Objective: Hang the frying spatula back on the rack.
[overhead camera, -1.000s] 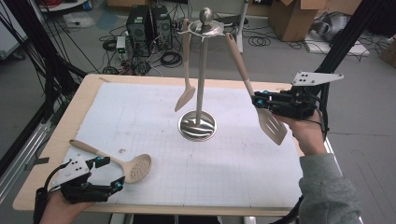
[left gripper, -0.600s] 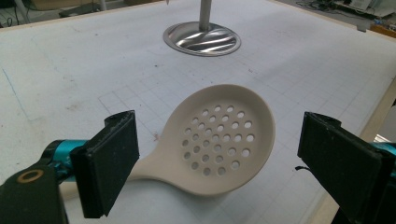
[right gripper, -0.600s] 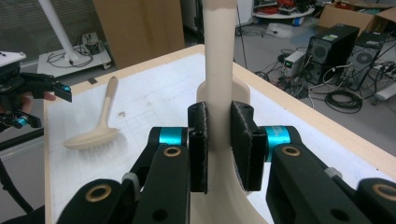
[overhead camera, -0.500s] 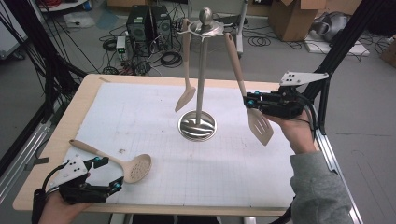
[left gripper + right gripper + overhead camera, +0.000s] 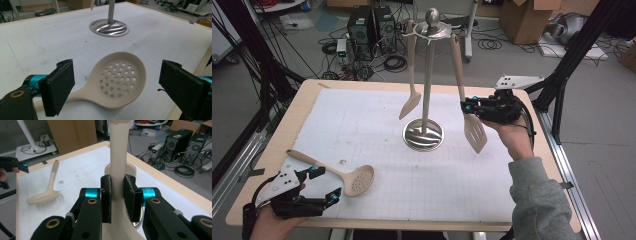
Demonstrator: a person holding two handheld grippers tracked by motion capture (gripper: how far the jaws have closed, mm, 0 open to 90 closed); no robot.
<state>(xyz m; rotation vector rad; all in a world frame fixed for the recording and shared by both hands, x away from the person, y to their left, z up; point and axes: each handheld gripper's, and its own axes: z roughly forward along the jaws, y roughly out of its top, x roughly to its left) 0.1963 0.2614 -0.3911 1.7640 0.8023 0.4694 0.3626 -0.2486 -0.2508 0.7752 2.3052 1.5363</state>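
now, work in hand: hanging the slotted turner (image 5: 474,131) on the utensil stand (image 5: 428,75), as i read it.
right gripper (image 5: 468,107): jaws nearly closed, pads clamped on the turner's neck just above the blade; the right gripper view shows the handle rising straight up between the pads (image 5: 106,195).
turner, place: in the right gripper's grip, blade hanging below the jaws, handle top up at the stand's top ring.
turner, axis: long axis close to upright, leaning a little; blade end points down, handle end up toward the ring.
turner, handling: looks like light, stiff plastic or nylon; smooth, so it could swivel in the pads if gripped only at one narrow spot.
where to hold: the flat neck, as now, gives the pads two broad faces.
left gripper (image 5: 319,184): jaws wide apart, holding nothing, low over the mat.
skimmer spoon (image 5: 117,78): lies flat on the mat (image 5: 362,120) just ahead of the left jaws, perforated bowl between them but untouched, handle running back under the left pad.
second utensil (image 5: 411,82): hangs on the stand's far side from the right gripper, blade down.
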